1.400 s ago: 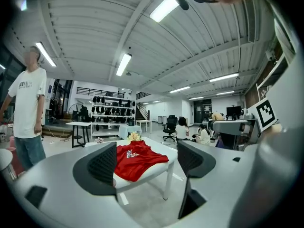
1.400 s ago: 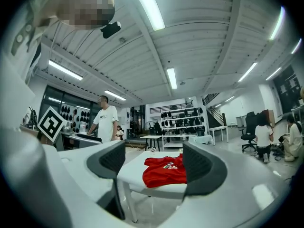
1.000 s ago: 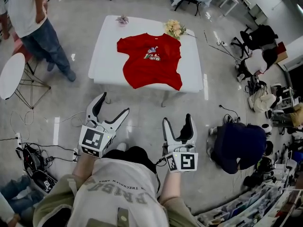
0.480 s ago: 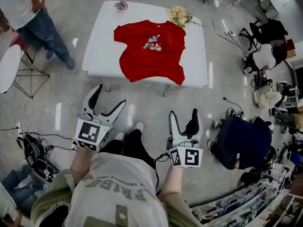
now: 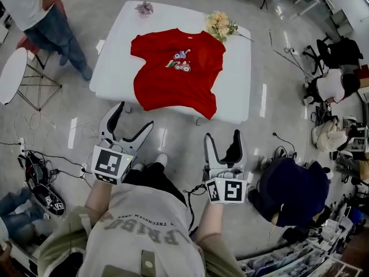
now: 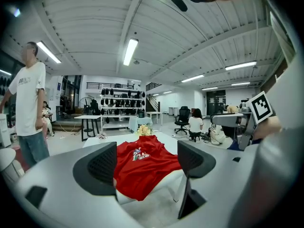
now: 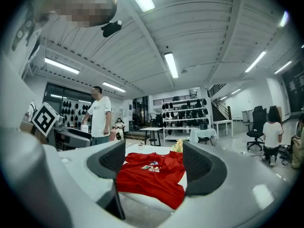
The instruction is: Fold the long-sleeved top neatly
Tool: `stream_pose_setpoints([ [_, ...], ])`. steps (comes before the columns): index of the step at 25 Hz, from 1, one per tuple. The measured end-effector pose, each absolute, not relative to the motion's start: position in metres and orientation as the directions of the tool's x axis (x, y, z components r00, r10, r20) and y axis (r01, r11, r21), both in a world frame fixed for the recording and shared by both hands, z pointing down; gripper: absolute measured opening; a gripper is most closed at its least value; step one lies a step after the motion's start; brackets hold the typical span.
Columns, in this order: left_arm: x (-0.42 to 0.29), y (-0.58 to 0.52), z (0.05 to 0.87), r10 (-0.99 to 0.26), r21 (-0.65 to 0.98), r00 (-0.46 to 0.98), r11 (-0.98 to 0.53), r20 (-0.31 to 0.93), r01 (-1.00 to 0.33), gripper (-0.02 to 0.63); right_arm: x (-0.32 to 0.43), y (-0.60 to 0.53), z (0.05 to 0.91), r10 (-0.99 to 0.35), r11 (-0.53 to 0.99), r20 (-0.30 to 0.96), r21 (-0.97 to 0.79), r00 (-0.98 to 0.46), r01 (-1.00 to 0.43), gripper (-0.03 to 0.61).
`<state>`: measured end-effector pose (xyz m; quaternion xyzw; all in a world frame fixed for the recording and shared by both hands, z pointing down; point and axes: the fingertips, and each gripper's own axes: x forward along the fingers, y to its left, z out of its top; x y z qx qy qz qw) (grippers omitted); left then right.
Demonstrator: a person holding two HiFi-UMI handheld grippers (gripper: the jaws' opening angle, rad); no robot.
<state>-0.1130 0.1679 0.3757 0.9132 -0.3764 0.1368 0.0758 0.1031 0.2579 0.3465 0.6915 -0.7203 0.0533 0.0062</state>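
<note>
Pointing forward side by side just ahead of the person's torso, the left gripper (image 5: 134, 117) and right gripper (image 5: 222, 137) hold their jaws wide apart on nothing, well short of the red top (image 5: 176, 74) spread flat on the white table (image 5: 236, 97) beyond them.

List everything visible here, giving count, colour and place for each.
Top: one, red with a print, spread flat on the table.
Table: one, white, ahead of the person.
Flower bunch: one, pale yellow-pink, table's far right corner.
Flower sprig: one, pinkish, table's far left corner.
Bystander: one, white shirt, blue jeans, left of table.
Side table: one, white, round, far left.
Left gripper: one, white-black, open, empty, short of the table.
Right gripper: one, white-black, open, empty, beside it.
</note>
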Motion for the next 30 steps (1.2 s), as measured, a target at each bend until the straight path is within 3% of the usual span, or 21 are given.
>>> stream_pose_setpoints([
  [8,-0.094,0.132,0.379,-0.697,0.007,0.636,-0.672,0.331,-0.74,0.382,0.124,0.206,0.357,-0.988,0.114,0.094,-0.072,-0.12,-0.991,0.368],
  [30,-0.083,0.013,0.446,-0.521,0.085,0.731,-0.786,0.439,-0.612,0.38,0.112,0.088,0.413,-0.967,0.089,0.24,-0.017,-0.091,-0.996,0.367],
])
